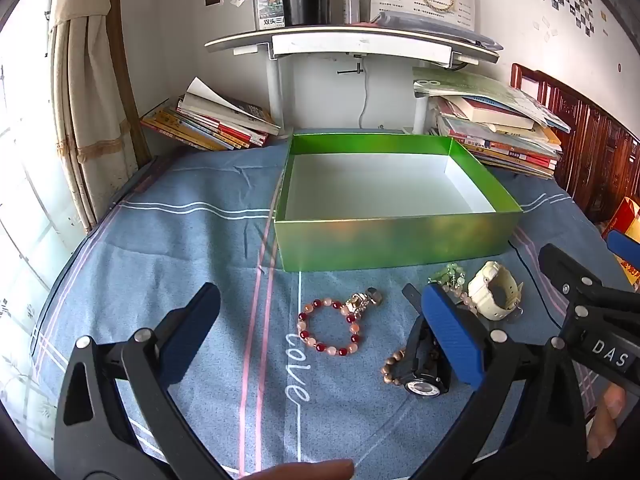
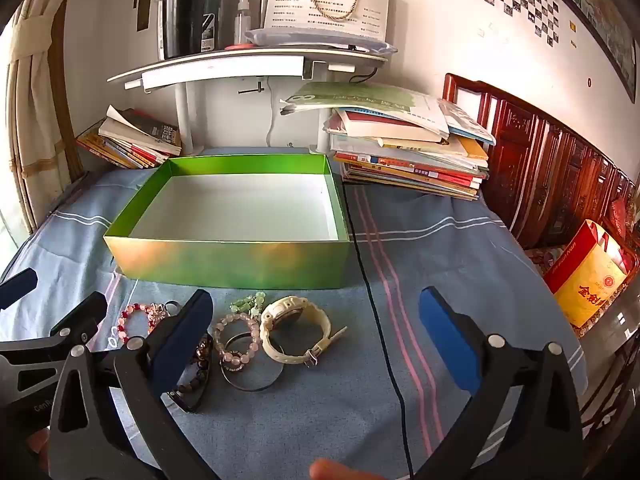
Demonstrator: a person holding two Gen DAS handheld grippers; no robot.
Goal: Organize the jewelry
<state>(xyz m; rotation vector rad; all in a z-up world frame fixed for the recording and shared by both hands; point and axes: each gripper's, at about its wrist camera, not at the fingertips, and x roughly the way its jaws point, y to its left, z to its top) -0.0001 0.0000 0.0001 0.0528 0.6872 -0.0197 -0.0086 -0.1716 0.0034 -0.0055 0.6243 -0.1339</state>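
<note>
An empty green box (image 1: 392,240) (image 2: 224,260) with a white inside stands on the blue cloth. In front of it lie a red and pink bead bracelet (image 1: 330,326) (image 2: 132,322), a cream watch (image 1: 494,292) (image 2: 296,334), a pale pink bead bracelet (image 2: 236,338), a green bead piece (image 1: 450,272) (image 2: 248,302), a black watch (image 1: 424,364) and a brown bead bracelet (image 1: 390,368). My left gripper (image 1: 324,334) is open above the red bracelet. My right gripper (image 2: 320,340) is open above the cream watch.
Stacks of books (image 1: 208,120) (image 2: 408,152) flank a white shelf stand (image 1: 352,44) behind the box. A thin metal bangle (image 2: 250,362) lies under the pink bracelet. A black cable (image 2: 380,320) crosses the cloth. A dark wooden bench (image 2: 540,168) and yellow bag (image 2: 588,276) are at right.
</note>
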